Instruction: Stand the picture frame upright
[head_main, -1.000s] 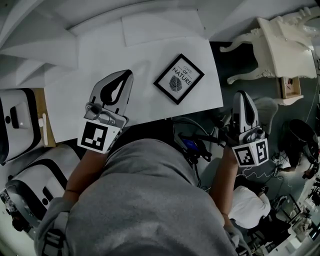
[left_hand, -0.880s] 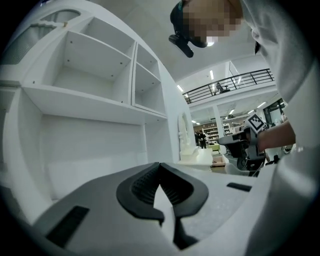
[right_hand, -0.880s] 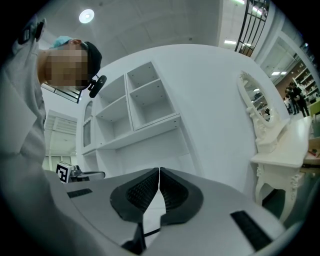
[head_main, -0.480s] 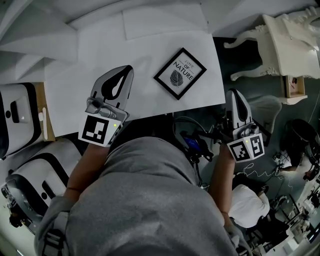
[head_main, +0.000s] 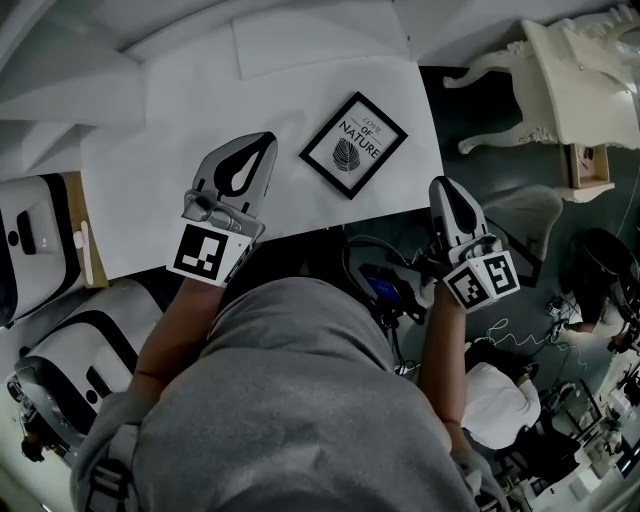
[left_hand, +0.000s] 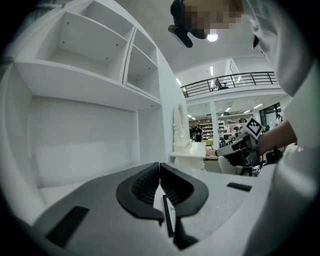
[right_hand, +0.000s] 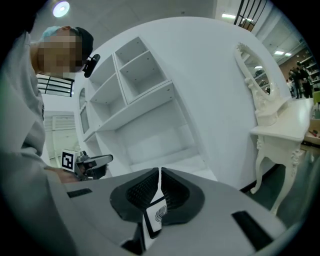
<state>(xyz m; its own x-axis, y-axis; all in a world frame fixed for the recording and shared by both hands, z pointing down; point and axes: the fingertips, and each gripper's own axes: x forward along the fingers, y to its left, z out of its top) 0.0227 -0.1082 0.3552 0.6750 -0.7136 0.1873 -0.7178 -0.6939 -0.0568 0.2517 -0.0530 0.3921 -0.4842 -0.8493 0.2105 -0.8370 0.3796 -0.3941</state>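
The smooth, flat white worktop (head_main: 140, 170) spreads widest, with a carved white dressing table (head_main: 575, 85) on curled legs standing off its right edge. The left gripper (head_main: 262, 142), a rounded grey shell, hovers over the worktop with its ribbed dark pads (left_hand: 145, 186) pressed together on nothing. The right gripper (head_main: 440, 186) hangs just off the worktop's edge, likewise closed and empty. Between them the picture frame (head_main: 354, 145) lies flat on the worktop, a thin black rectangle around a white leaf print.
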